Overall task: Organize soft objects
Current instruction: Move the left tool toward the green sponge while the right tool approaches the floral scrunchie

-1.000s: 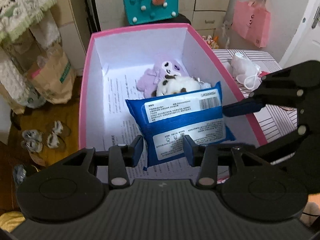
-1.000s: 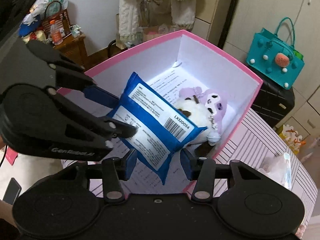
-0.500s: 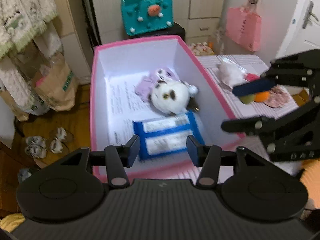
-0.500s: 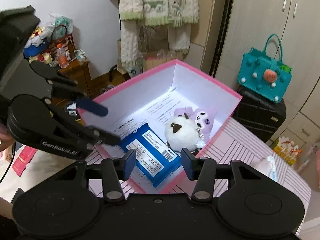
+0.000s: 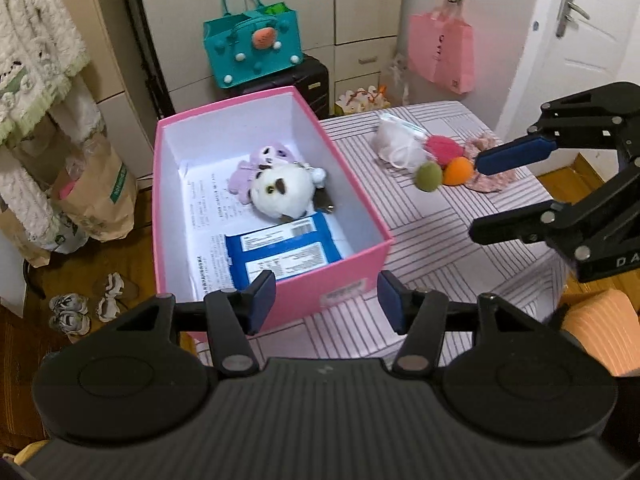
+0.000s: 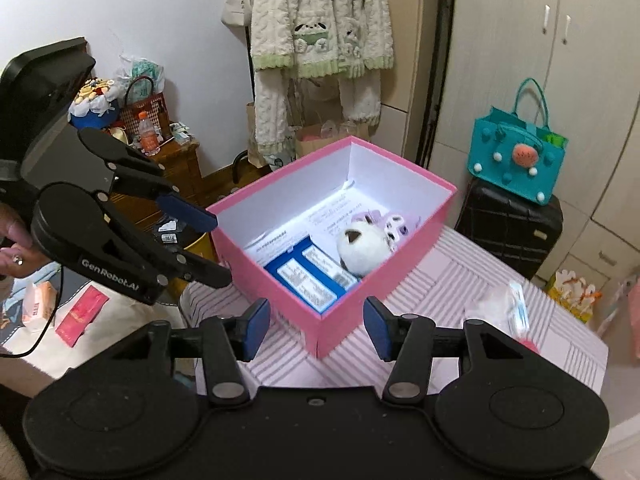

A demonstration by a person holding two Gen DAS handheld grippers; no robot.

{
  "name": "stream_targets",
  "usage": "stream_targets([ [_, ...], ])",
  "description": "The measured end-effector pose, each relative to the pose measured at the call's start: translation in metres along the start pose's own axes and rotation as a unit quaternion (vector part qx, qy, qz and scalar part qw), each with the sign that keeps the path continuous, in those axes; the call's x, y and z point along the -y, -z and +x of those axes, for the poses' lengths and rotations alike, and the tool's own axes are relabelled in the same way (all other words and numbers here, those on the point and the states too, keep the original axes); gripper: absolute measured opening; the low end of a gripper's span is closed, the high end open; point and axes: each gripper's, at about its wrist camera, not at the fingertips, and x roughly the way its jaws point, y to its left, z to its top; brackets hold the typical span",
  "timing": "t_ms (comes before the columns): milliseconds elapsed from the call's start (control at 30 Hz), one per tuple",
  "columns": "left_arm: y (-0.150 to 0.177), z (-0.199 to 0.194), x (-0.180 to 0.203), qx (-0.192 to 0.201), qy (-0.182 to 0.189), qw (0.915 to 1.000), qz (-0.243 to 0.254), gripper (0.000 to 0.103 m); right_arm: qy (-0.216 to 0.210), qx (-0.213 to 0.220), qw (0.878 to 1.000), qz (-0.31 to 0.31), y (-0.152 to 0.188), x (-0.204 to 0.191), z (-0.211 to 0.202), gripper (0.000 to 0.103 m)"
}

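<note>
Glossy blue packet (image 5: 282, 250) lies flat in the pink cardboard box (image 5: 344, 276), fuzzy round plushie (image 5: 282, 194) at its 12 o'clock; left gripper (image 5: 326, 304) and right gripper (image 6: 316, 326) both empty, jaws opening.

- The left wrist view looks down at a slant over its own fingers, from the near end of the pink box (image 5: 276, 300), with the striped table (image 5: 460, 240) to its right.
- The right wrist view looks down from a near corner of the box, facing a wall and a wardrobe.
- Both share the box's inside and the teal bag (image 6: 520, 156).
</note>
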Motion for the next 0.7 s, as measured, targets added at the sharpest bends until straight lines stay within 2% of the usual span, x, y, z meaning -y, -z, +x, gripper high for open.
stream_targets([
  [133,0.001,-0.002,0.017,0.001,0.003,0.9999,0.014,0.056,0.004,0.0,1.0,0.011,0.018,0.005,-0.016,0.058],
  [333,0.0,0.0,0.047,-0.001,0.031,0.9989,0.035,0.056,0.022,0.0,0.999,0.033,0.045,0.015,-0.034,0.059],
  [533,-0.008,0.011,0.08,-0.012,0.058,0.9963,0.062,0.056,0.033,-0.002,0.999,0.017,0.062,0.02,-0.048,0.061],
  [700,-0.016,0.03,0.099,-0.013,0.084,0.9941,0.068,0.056,0.035,0.002,0.999,0.035,0.084,0.047,-0.05,0.063],
])
